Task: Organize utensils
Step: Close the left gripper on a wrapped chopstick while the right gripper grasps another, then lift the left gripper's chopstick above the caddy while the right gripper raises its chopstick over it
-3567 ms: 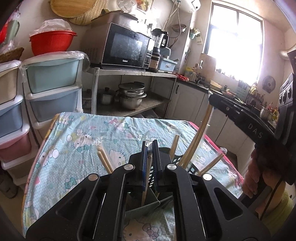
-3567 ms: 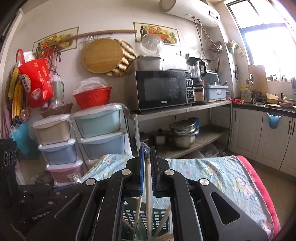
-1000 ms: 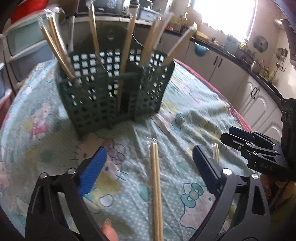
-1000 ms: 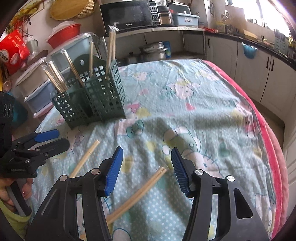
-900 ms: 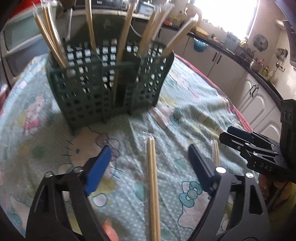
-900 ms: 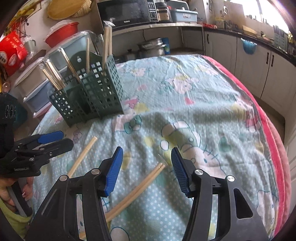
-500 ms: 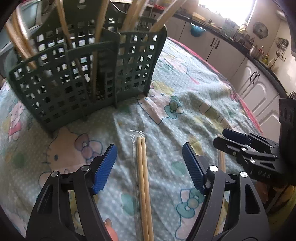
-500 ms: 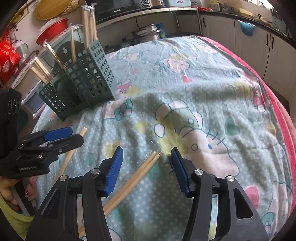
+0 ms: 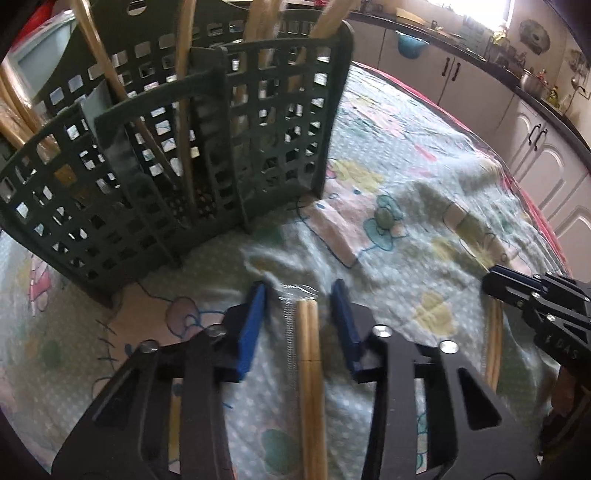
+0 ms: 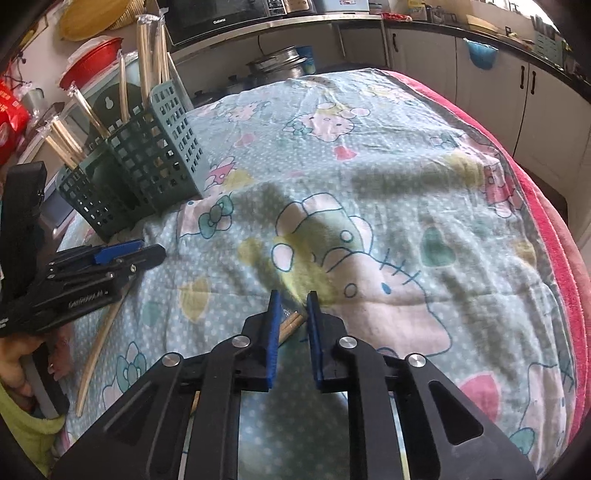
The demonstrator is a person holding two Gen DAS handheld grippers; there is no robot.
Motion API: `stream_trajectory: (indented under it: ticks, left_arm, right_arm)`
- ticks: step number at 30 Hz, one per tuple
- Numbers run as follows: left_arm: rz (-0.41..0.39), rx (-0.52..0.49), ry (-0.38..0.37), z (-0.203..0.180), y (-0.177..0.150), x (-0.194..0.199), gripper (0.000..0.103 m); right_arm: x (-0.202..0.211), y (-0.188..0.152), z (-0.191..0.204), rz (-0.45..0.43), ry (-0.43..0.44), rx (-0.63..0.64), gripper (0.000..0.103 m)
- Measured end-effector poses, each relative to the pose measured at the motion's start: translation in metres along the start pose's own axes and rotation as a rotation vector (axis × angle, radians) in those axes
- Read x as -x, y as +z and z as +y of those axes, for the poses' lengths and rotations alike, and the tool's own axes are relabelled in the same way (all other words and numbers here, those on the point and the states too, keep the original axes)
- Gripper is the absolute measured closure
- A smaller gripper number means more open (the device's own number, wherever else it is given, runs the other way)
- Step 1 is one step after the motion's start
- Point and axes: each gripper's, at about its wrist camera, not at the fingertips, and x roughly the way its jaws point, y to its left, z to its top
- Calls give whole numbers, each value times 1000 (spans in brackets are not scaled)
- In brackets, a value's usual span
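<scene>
A dark green lattice utensil holder (image 9: 184,155) stands on the cloth with several wrapped chopstick pairs upright in it; it also shows in the right wrist view (image 10: 140,166). My left gripper (image 9: 299,295) is low over the cloth, its jaws partly closed around the tip of a wrapped chopstick pair (image 9: 308,369), with a gap still on each side. My right gripper (image 10: 291,299) straddles the tip of another wrapped pair (image 10: 290,326), jaws narrowed but apart from it. That pair also shows in the left wrist view (image 9: 493,343) under the right gripper (image 9: 517,284).
The table carries a light blue cartoon-print cloth (image 10: 369,184) with a red edge (image 10: 554,229) at the right. A shelf with a microwave (image 10: 229,11) and pots, stacked plastic drawers and white kitchen cabinets (image 10: 480,66) stand behind the table.
Both grippers have come down toward the cloth and their jaws have narrowed around the chopstick pairs. The holder now looms closer in the left wrist view.
</scene>
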Motion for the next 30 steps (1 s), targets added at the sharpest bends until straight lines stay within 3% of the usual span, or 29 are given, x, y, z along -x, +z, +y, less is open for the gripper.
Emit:
stream_trajectory:
  ticks: [2, 7, 13, 30]
  left_arm:
    - [-1, 9, 6, 5, 1, 1, 90]
    - [-10, 44, -43, 18, 2, 11, 93]
    - [-102, 60, -90, 20, 8, 47, 94]
    - [-370, 113, -106, 47, 30, 156, 96]
  right_arm:
    - [4, 1, -2, -4, -7, -5, 92]
    - [20, 5, -12, -44, -10, -28, 94]
    - [53, 16, -14, -144, 45, -30, 96]
    - [123, 59, 64, -347, 172, 158, 99]
